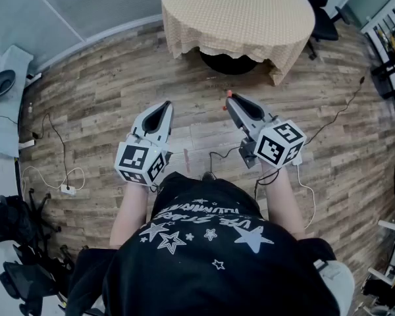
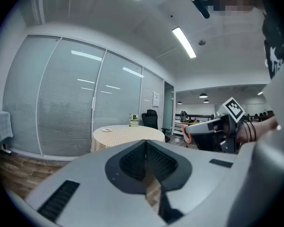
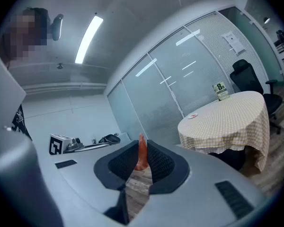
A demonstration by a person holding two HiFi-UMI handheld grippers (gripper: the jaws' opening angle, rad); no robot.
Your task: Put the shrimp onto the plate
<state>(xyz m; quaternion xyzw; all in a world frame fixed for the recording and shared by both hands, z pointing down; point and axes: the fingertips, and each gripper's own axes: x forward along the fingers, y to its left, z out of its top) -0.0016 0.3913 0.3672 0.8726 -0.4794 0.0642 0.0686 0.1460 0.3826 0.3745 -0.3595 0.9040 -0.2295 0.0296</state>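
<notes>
Our right tongs (image 1: 229, 99) gripped the shrimp (image 3: 141, 156), well short of the worktop (image 1: 237, 18). Our left tongs (image 1: 163, 108) were closed on nothing. We judged steady pressure necessary until over the plate (image 3: 193, 116) at the worktop's far edge.

Place: office — meeting corner
Walls: glass partitions (image 2: 75, 108) with blinds
Ceiling: strip lights (image 2: 183, 41)
Furniture: black swivel chair (image 3: 248, 77) behind a round clothed table (image 1: 250, 18)
Floor (image 1: 118, 97): wood-look planks — cables trailing

Bright, even light from ceiling strip lamps (image 2: 183, 42); both gripper views bend strongly and darken at corners.
</notes>
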